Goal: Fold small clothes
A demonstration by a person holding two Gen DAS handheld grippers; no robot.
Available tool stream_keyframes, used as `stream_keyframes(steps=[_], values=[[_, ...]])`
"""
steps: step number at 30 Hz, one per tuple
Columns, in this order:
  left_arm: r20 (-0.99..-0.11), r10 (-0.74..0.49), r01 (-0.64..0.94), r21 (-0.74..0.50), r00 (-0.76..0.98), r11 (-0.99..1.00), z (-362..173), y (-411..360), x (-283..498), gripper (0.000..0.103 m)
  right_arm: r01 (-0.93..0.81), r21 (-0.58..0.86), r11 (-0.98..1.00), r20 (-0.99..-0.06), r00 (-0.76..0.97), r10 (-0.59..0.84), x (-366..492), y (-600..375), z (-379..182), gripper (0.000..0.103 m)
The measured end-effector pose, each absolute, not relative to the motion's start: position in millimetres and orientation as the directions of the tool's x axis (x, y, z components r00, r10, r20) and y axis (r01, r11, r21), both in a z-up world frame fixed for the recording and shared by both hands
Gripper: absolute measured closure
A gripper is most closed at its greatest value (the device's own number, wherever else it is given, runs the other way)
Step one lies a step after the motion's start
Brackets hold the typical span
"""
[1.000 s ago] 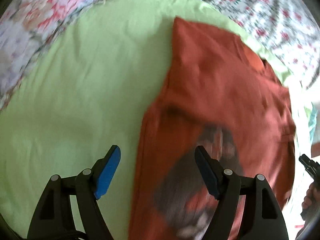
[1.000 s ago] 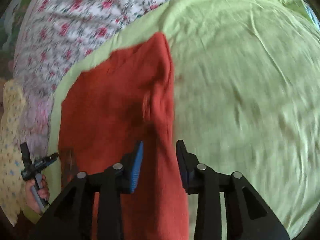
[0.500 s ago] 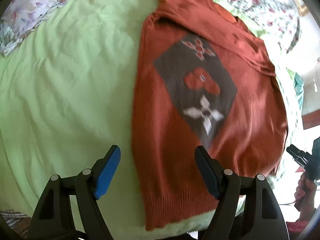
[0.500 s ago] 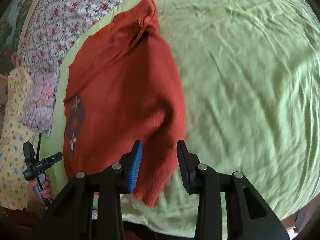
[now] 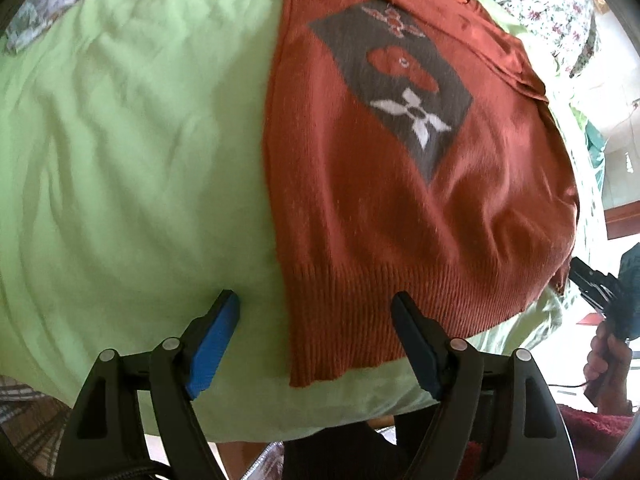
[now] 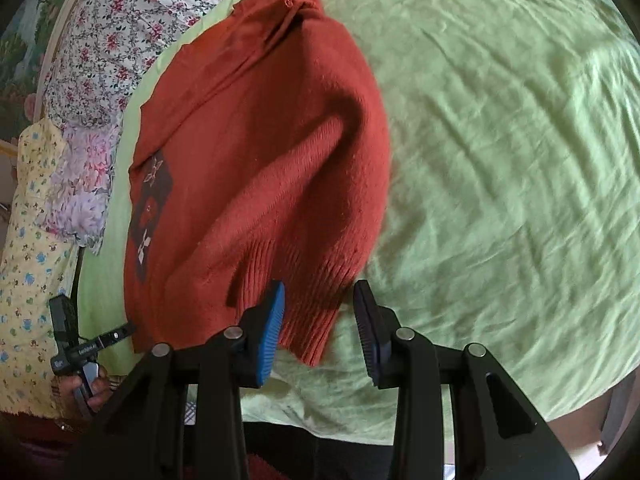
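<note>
1. Nearest the camera, the left gripper [image 5: 316, 320] stands spread wide and is opening a touch more; its pads straddle the sweater's near left hem corner without pressing it.
2. The right gripper [image 6: 320, 312] is half spread over the opposite hem corner, its pads clear of the knit, nothing pinched.
3. A second ago both grippers hung over the middle of the sweater [image 5: 400, 200]; now they have pulled back to its ribbed hem [image 5: 400, 300]. That suggests the next fold starts from the bottom edge.
4. The sweater is rust-orange knit with a grey flower patch [image 5: 400, 80], already narrowed lengthwise, lying on the green sheet [image 5: 120, 160], collar farthest away near the floral bedding [image 6: 132, 20].
</note>
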State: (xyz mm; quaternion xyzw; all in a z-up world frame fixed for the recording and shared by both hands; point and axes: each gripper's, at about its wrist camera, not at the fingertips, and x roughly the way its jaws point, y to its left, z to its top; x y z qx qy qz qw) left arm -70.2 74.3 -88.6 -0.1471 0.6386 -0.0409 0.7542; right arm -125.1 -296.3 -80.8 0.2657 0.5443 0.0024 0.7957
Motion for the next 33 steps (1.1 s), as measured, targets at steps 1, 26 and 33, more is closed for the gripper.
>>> stream_keyframes(steps=[1, 26, 33], values=[[-0.95, -0.252, -0.128, -0.278, 0.186, 0.952, -89, 74, -71, 0.022, 0.294, 0.434, 0.852, -0.861, 0.413, 0.296, -124, -296, -83, 0.066], [-0.941, -0.19, 0.054, -0.182, 0.279, 0.982, -76, 44, -69, 0.096, 0.307, 0.403, 0.862, -0.87, 0.42, 0.257, -151, -341, -62, 0.096], [-0.94, -0.243, 0.021, -0.245, 0.242, 0.969, -80, 65, -68, 0.082, 0.323, 0.39, 0.862, -0.856, 0.473, 0.21, -149, -354, -47, 0.05]])
